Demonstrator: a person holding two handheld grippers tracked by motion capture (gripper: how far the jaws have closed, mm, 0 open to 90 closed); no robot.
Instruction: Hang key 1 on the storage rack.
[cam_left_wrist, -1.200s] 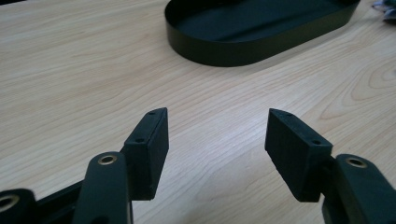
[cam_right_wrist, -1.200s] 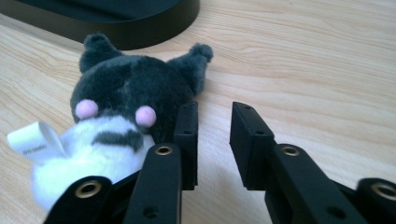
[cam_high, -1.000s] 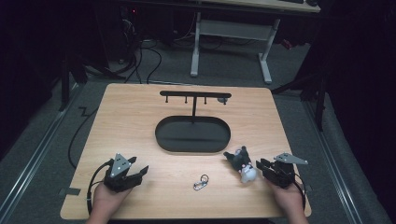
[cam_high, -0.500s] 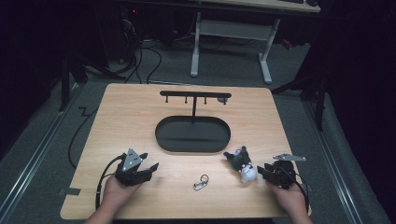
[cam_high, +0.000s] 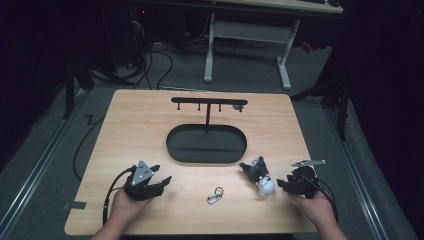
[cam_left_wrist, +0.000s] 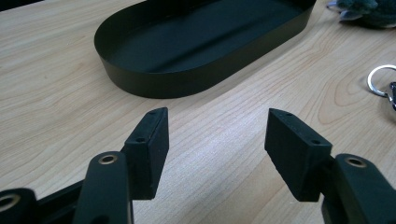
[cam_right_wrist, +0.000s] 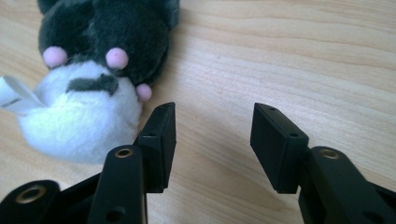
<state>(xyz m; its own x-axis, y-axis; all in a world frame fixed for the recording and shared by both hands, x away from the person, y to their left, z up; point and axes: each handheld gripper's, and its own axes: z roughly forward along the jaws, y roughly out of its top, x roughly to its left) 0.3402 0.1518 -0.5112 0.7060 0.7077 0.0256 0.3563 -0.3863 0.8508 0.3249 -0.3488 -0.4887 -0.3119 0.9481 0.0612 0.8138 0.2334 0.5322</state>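
Observation:
A small plush toy (cam_high: 259, 176), dark grey with a white belly and pink dots, lies on the wooden table (cam_high: 135, 125) at the front right. My right gripper (cam_high: 281, 184) rests just right of it, open and holding nothing. In the right gripper view the plush toy (cam_right_wrist: 93, 74) lies beside the left jaw, outside the gap of the gripper (cam_right_wrist: 212, 140). A metal keyring with a clasp (cam_high: 215, 195) lies at the front middle. My left gripper (cam_high: 161, 175) sits at the front left, open and holding nothing. A black oval tray (cam_high: 175, 145) carries an upright hanger rack (cam_high: 209, 102).
In the left gripper view the oval tray (cam_left_wrist: 154, 84) lies beyond the gripper (cam_left_wrist: 217, 140), with the keyring (cam_left_wrist: 380, 84) at the right edge and the plush toy (cam_left_wrist: 369, 10) at top right. Cables (cam_high: 107, 192) trail off the front left. Desk legs stand behind the table.
My left gripper has slid right and a little forward along the front of the table. The right gripper has shifted slightly beside the plush toy. Both stay open.

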